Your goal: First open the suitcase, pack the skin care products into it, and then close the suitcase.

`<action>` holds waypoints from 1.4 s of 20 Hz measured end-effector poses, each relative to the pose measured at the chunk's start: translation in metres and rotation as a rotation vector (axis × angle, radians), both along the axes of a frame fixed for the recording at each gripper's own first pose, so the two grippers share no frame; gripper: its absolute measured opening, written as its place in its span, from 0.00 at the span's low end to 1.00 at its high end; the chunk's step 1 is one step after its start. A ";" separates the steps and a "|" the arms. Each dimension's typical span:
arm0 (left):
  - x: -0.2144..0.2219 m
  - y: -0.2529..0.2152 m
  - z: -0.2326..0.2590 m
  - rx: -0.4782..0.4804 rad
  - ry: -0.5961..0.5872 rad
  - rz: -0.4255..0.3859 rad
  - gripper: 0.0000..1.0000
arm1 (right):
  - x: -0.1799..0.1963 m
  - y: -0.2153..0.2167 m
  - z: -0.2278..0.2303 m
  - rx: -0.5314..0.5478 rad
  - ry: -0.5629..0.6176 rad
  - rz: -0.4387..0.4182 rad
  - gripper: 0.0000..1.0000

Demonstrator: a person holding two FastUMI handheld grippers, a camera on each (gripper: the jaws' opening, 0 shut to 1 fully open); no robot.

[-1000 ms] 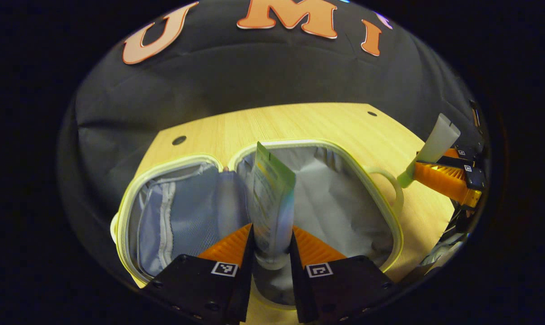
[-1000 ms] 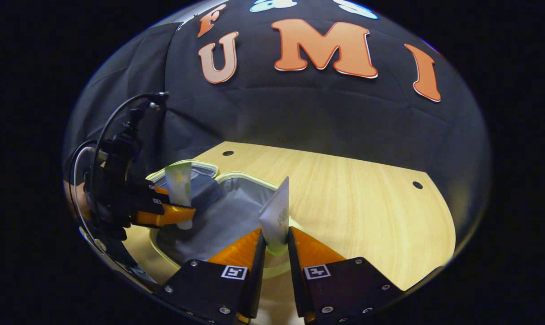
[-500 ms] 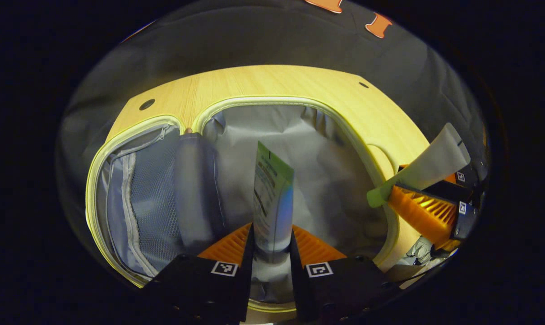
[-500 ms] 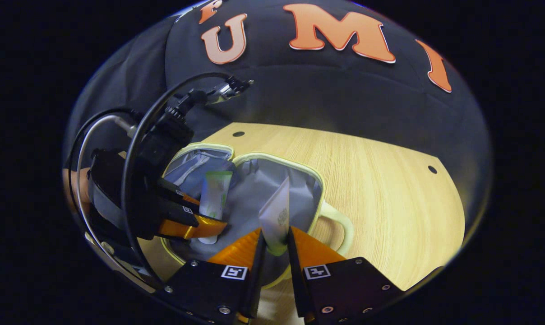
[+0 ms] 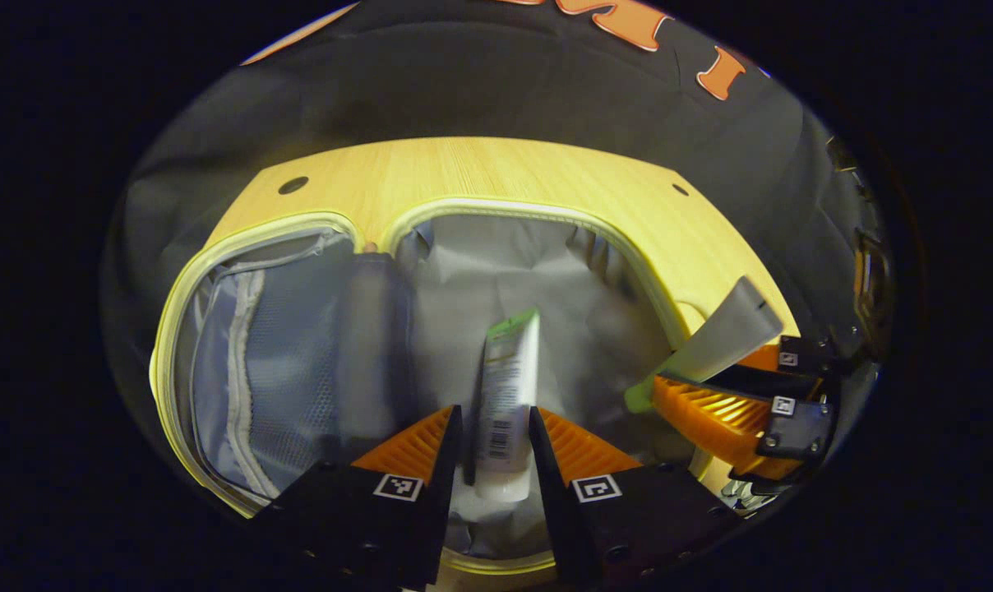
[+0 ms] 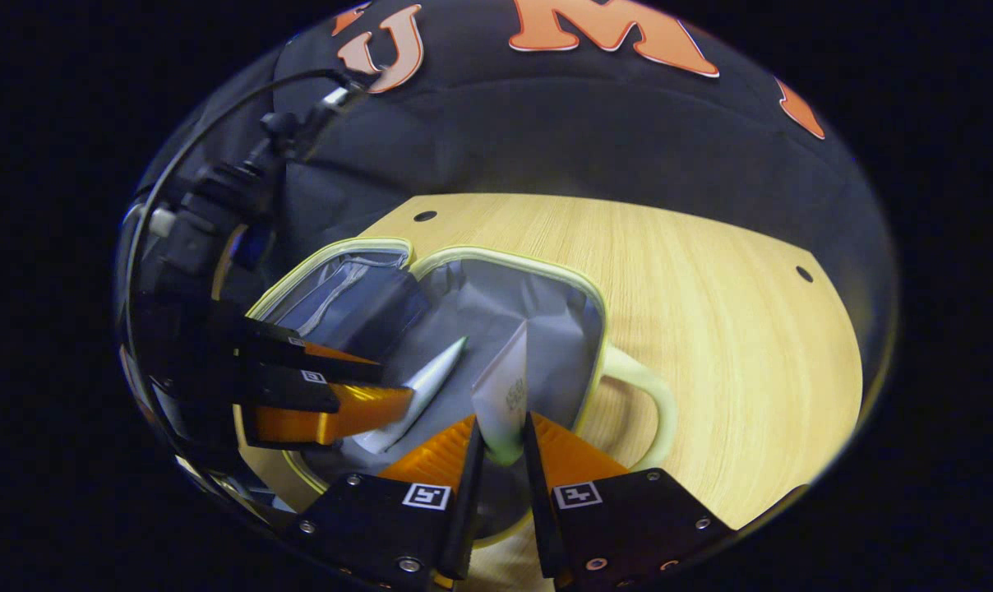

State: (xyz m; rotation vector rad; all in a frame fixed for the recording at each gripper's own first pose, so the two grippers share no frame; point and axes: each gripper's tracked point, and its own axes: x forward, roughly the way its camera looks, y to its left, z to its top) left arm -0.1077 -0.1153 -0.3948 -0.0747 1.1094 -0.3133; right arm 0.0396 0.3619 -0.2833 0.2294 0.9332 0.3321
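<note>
The small suitcase (image 5: 496, 205) with a pale yellow-green rim lies open flat on the wooden table, showing its grey lining. A white tube with a green end (image 5: 509, 386) lies on the lining of the right half. It rests loosely between the fingers of my left gripper (image 5: 494, 415), which is open. My right gripper (image 6: 503, 436) is shut on a second white tube with a green cap (image 6: 505, 395). That tube stands upright over the right half of the suitcase (image 6: 505, 256). The left gripper (image 6: 394, 386) sits low at the left, with the first tube (image 6: 431, 380) slanting away from it.
The suitcase's left half has a mesh pocket with a zipper (image 5: 242, 362). Its handle (image 6: 648, 403) sticks out onto the table (image 6: 710, 312). The right gripper with its tube (image 5: 727, 329) hangs over the case's right rim. Cables trail from the left gripper's body (image 6: 217, 197).
The tube in my left gripper tipped from upright to flat on the lining, and the fingers parted slightly. My right gripper carried its tube farther over the suitcase's right half.
</note>
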 end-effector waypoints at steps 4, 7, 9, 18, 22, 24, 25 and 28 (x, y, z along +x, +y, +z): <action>0.009 0.027 0.041 -0.007 -0.136 0.079 0.69 | -0.004 0.006 -0.008 -0.017 0.047 0.034 0.32; 0.017 0.075 0.067 0.026 -0.207 0.190 0.76 | -0.008 0.008 -0.012 0.000 0.106 0.052 0.31; 0.018 0.118 0.081 0.045 -0.226 0.286 0.76 | -0.007 0.008 -0.015 0.003 0.137 0.054 0.32; -0.002 0.275 0.060 0.053 -0.216 0.631 0.86 | 0.000 0.011 -0.025 -0.022 0.181 0.025 0.33; -0.005 0.317 0.056 0.009 -0.233 0.741 0.86 | 0.001 0.011 -0.022 -0.032 0.163 0.020 0.34; -0.004 0.330 0.045 -0.034 -0.224 0.777 0.86 | 0.000 0.006 -0.017 -0.050 0.144 0.018 0.36; -0.004 0.333 0.038 -0.068 -0.206 0.790 0.86 | -0.001 0.003 -0.013 -0.054 0.133 0.021 0.37; -0.007 0.342 0.019 -0.153 -0.149 0.839 0.86 | -0.001 -0.010 0.000 -0.078 0.090 0.011 0.45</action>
